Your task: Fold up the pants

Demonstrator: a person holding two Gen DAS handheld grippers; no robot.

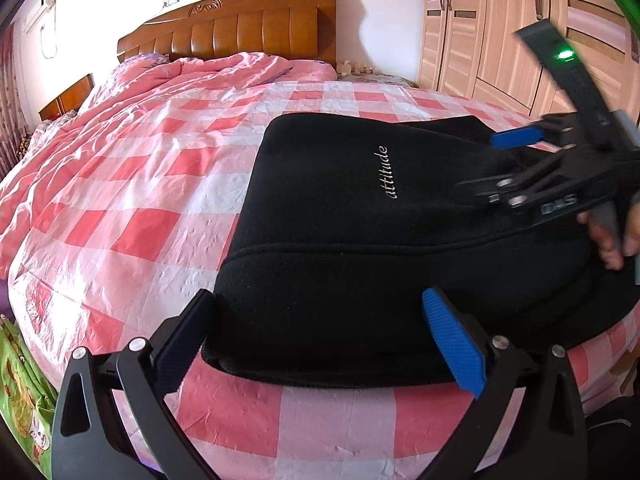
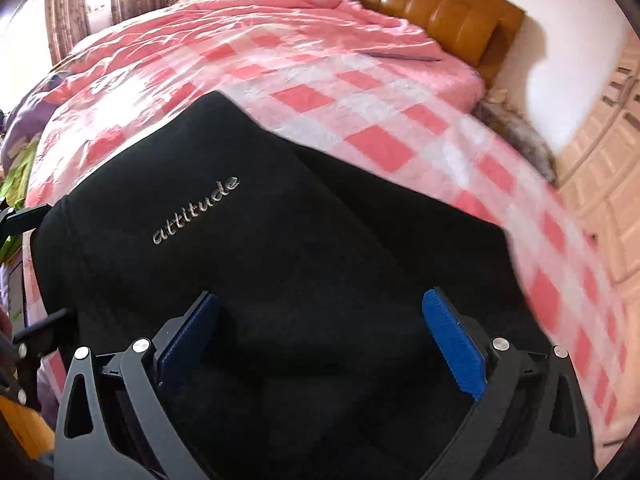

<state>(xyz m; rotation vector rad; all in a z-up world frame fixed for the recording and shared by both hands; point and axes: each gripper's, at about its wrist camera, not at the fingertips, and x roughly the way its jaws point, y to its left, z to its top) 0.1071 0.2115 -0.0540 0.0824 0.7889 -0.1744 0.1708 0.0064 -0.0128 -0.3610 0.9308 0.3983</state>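
Note:
Black pants [image 1: 360, 248] with the silver word "attitude" lie folded in a thick stack on the pink checked bed cover [image 1: 160, 208], near the bed's front edge. My left gripper [image 1: 320, 340] is open, its blue-padded fingers [image 1: 452, 344] spread wide either side of the stack's near end. My right gripper [image 1: 494, 164], held by a hand [image 1: 612, 240], hovers open over the stack's right side. In the right wrist view the right gripper [image 2: 320, 332] is open just above the pants [image 2: 248, 248], with nothing between its fingers. Parts of the left gripper show at that view's left edge.
A crumpled pink duvet [image 1: 132, 92] is heaped toward the wooden headboard [image 1: 240, 28]. A light wooden wardrobe [image 1: 500, 32] stands to the right of the bed. Green patterned material [image 1: 20, 380] sits beside the bed at the lower left. Curtains [image 2: 80, 0] hang beyond the far side.

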